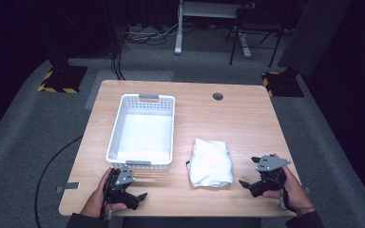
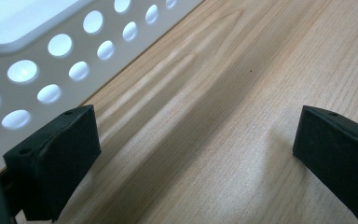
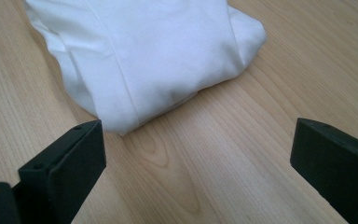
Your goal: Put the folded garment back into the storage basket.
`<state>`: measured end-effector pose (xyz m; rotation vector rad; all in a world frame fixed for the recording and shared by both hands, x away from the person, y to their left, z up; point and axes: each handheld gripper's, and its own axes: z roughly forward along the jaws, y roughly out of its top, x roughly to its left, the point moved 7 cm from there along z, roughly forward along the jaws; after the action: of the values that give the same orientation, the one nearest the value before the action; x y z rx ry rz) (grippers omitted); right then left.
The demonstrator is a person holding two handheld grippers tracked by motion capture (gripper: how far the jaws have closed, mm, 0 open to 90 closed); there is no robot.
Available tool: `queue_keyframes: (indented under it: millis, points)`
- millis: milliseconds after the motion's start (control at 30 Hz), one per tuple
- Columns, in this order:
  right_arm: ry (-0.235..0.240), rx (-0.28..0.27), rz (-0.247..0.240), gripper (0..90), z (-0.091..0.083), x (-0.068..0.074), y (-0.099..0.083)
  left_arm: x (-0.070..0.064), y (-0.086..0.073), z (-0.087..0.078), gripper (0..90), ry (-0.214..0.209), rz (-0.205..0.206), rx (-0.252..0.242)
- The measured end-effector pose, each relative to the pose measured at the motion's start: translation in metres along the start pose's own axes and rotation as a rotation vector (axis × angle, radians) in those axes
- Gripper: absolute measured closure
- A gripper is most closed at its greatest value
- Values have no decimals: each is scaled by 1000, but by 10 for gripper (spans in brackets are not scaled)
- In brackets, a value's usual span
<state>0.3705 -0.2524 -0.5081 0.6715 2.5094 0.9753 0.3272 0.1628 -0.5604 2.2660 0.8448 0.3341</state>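
Note:
A folded white cloth (image 1: 211, 163) lies on the wooden table (image 1: 237, 118), right of a white perforated basket (image 1: 143, 130) that holds nothing. My right gripper (image 1: 246, 183) rests on the table just right of the cloth, open, with the cloth (image 3: 154, 56) a short way ahead of its jaws and nothing between them. My left gripper (image 1: 140, 195) sits at the front edge below the basket, open over bare wood (image 2: 205, 140), with the basket wall (image 2: 42, 70) at its upper left.
A round cable hole (image 1: 217, 96) is in the table's far right part. Beyond the table stand a desk frame (image 1: 209, 23) and weighted stand bases (image 1: 62, 78) on grey carpet. Bare wood stretches behind and right of the cloth.

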Motion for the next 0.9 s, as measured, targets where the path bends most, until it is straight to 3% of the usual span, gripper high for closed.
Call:
queue_keyframes:
  millis: [900]
  points:
    - [27, -8, -50, 32, 15, 6, 25, 0, 0, 0, 5, 0, 0, 0]
